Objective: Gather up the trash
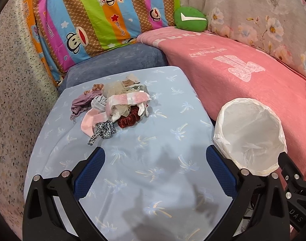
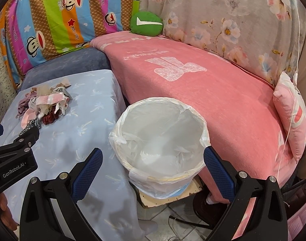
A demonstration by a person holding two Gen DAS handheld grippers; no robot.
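Note:
A pile of cloth scraps and scrunchies lies on the light blue cloth-covered table; it also shows in the right wrist view at the left. A bin lined with a white plastic bag stands right of the table, seemingly empty; it also shows in the right wrist view. My left gripper is open and empty above the table, short of the pile. My right gripper is open and empty, just above the bin's near rim.
A pink blanket covers the sofa behind the bin. A green cushion and a striped cartoon sheet are at the back. A pink pillow lies at the right. Tiled floor with cables shows under the bin.

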